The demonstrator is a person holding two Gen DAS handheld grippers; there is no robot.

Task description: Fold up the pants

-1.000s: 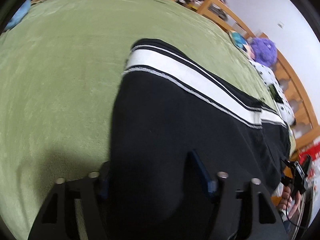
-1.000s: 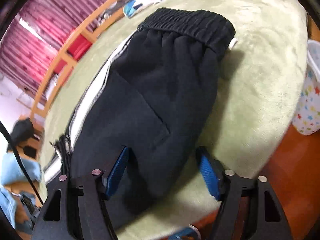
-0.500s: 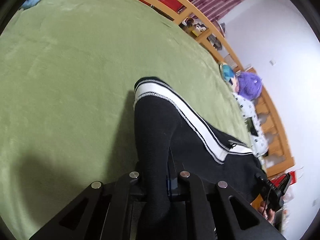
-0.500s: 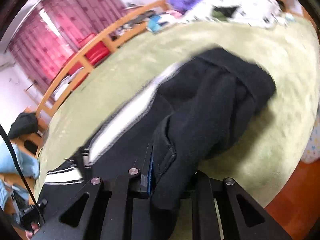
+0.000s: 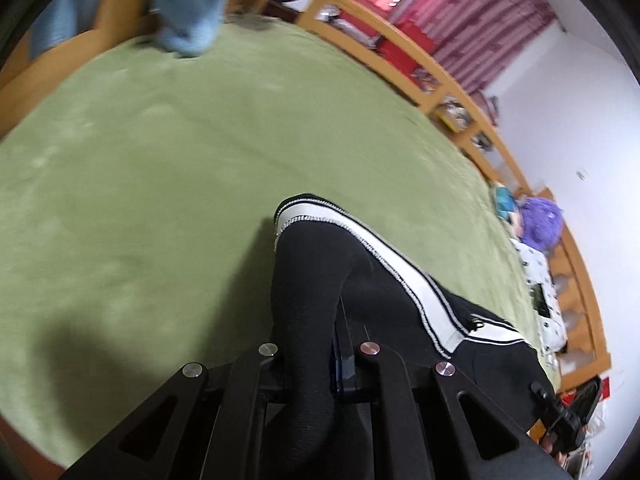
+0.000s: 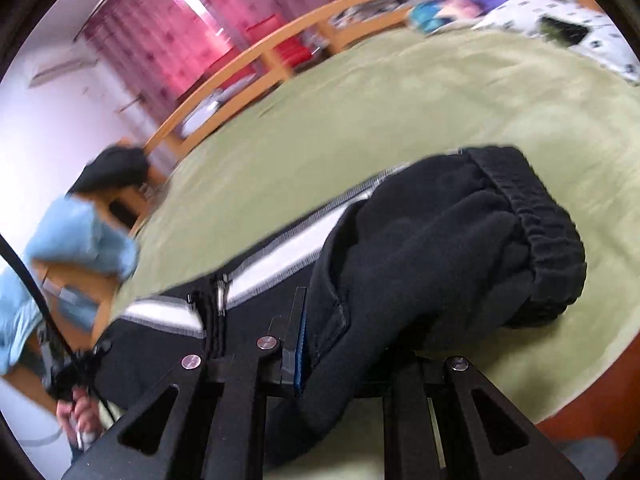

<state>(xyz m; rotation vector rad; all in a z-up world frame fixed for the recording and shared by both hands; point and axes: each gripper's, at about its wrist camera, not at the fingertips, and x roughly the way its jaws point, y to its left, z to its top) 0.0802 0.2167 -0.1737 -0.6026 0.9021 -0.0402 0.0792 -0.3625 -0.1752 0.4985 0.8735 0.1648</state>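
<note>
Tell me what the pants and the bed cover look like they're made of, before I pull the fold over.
Pants: thick, soft, matte black knit, probably fleece-type jersey; the surface looks fuzzy, the waistband is gathered elastic, and a white stripe runs down the side. Bed cover: green plush with a short, velvety nap showing lighter brush marks; likely fleece or flannel, though I can't be sure.

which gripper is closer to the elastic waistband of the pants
Right. The right gripper is clamped on the black pants just below the elastic waistband. The left gripper grips the leg end by the striped cuff, the far end from the waistband.
</note>
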